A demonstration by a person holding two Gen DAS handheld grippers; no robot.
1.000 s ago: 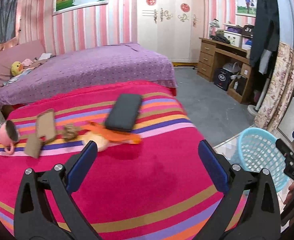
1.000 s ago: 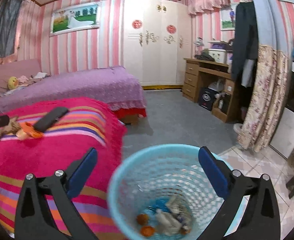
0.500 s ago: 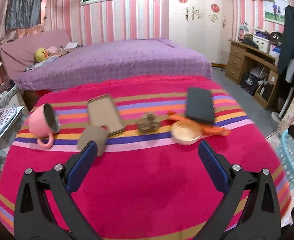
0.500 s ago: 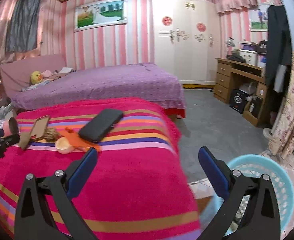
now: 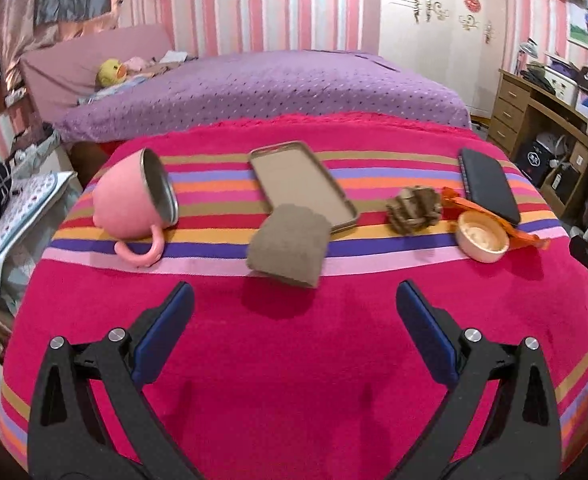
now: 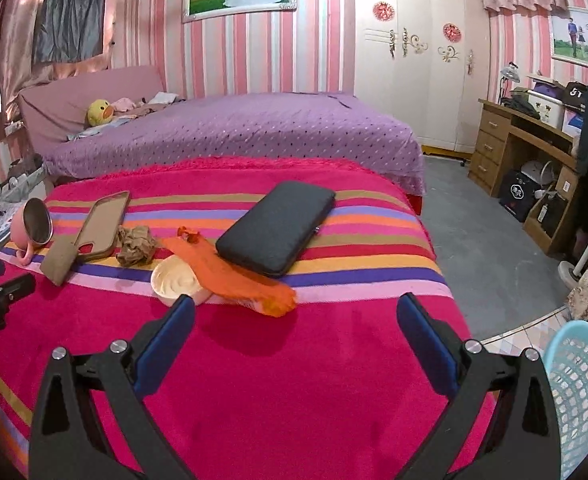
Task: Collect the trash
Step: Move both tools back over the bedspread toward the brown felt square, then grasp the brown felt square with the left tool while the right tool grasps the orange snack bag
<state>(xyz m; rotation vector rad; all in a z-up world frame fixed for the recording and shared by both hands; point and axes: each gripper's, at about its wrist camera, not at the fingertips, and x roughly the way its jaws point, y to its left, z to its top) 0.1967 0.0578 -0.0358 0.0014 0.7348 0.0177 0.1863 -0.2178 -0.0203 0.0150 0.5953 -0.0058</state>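
A fresh pick is being lined up: both the left tool (image 5: 294, 306) and right tool (image 6: 294, 308) are held wide open and empty over the striped bed (image 5: 294, 360) — the crumpled paper (image 5: 414, 210), lying just left of the black wallet (image 5: 490, 188), is judged the next target, calling for a forward reach and closure.

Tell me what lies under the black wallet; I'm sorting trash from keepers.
The orange wrapper runs under the black wallet's near edge and sticks out both sides. The striped blanket lies beneath. Anything else under the wallet is hidden.
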